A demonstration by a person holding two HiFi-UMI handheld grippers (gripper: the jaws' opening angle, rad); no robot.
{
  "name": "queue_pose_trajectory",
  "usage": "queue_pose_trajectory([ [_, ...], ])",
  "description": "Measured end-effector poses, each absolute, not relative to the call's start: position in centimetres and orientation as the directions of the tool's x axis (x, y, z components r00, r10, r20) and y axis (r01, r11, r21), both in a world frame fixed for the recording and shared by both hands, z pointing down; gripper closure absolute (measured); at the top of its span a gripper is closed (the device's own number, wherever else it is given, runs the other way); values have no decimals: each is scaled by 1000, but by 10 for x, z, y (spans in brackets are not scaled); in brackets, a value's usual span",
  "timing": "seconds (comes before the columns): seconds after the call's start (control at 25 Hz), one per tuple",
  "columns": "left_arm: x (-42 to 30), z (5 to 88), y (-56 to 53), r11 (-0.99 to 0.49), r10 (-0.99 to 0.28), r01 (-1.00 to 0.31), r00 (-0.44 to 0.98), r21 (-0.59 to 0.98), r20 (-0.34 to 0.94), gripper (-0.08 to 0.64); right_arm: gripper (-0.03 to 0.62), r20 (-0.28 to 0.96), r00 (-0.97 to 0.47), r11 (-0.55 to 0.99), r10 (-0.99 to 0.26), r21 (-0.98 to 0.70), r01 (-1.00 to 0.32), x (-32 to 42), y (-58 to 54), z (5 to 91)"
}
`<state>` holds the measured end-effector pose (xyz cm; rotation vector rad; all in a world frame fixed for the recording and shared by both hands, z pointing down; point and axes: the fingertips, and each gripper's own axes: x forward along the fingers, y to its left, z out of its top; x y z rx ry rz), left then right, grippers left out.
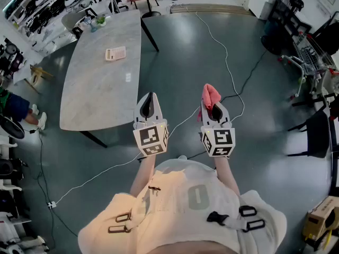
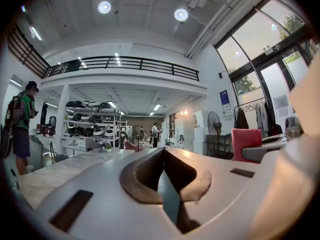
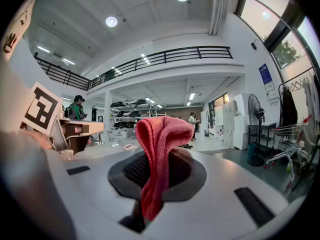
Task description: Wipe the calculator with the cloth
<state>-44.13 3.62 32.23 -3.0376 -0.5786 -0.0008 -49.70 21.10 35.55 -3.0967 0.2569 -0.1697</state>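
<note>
Two grippers are hovering side by side in front of the person [image 1: 196, 205], both pointing roughly level over the grey floor [image 1: 212, 52]. The left gripper [image 1: 150, 96] is carrying nothing: its jaws are sitting pressed together with nothing between them, as the left gripper view is showing along the seam [image 2: 163, 155]. The right gripper [image 1: 213, 109] is pinching the pink cloth [image 1: 210, 94]. In the right gripper view its jaws [image 3: 156, 160] are clamping the lower part of the cloth [image 3: 161, 139], while the upper part is standing up above them and folding over at the top. The calculator [image 1: 115, 53] is lying flat on the pale marble table [image 1: 100, 94], toward its far end, well apart from both grippers and ahead of them to the left. A white cable [image 1: 225, 57] is trailing across the floor beside the table.
</note>
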Motion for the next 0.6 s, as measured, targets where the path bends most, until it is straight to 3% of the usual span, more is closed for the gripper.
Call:
queue_pose_trajectory([
  [0.28, -459, 329, 47, -915, 400, 401, 916, -43, 27, 538, 545, 130, 974, -982, -186, -49, -181, -510, 211, 363],
  [0.6, -445, 333, 19, -939, 345, 344, 939, 14, 13, 538, 545, 116, 973, -979, -200, -55, -195, -493, 201, 364],
])
